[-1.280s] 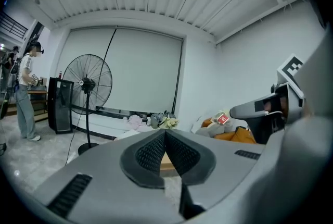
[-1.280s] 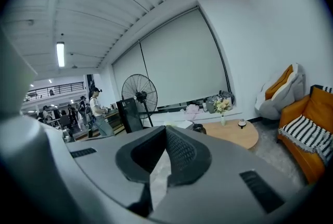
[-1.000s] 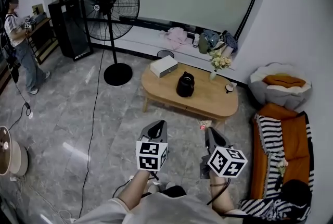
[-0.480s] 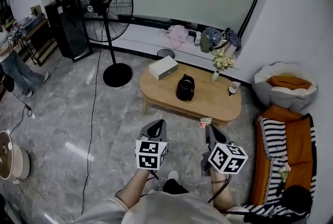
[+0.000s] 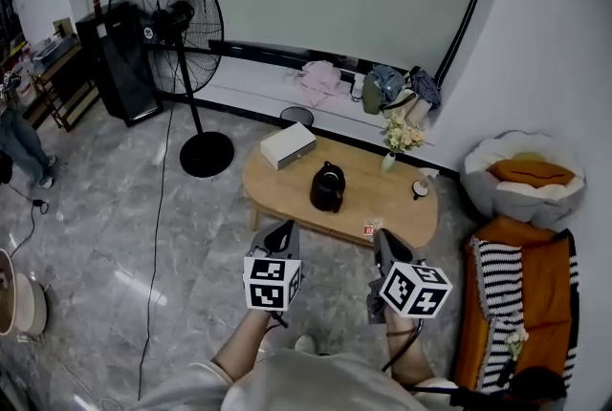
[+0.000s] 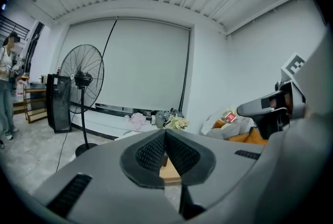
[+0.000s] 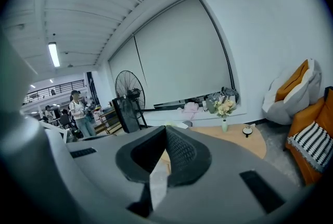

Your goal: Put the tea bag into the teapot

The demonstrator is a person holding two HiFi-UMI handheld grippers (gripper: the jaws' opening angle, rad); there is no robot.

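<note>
A black teapot [image 5: 327, 186] stands near the middle of an oval wooden table [image 5: 287, 192], well ahead of both grippers. My right gripper [image 5: 381, 235] is shut on a small red-and-white tea bag [image 5: 372, 229] that shows at its tip, short of the table's near edge. In the right gripper view a white paper strip [image 7: 157, 182] hangs between the shut jaws [image 7: 166, 132]. In the left gripper view the tea bag [image 6: 229, 116] shows at the right gripper's tip. My left gripper [image 5: 284, 227] is held level beside the right one, its jaws [image 6: 165, 134] shut with nothing between them.
On the table are a white box [image 5: 288, 143], a vase of flowers [image 5: 394, 140] and a small cup [image 5: 420, 188]. A standing fan [image 5: 172, 27] and black cabinet [image 5: 120, 60] are at left. An orange sofa [image 5: 521, 299] and a beanbag [image 5: 521, 175] fill the right side. A person [image 5: 14, 137] stands far left.
The table and teapot have drawn nearer and shifted slightly left in the head view. Both grippers keep their pose. The person at far left has slid mostly out of frame.
</note>
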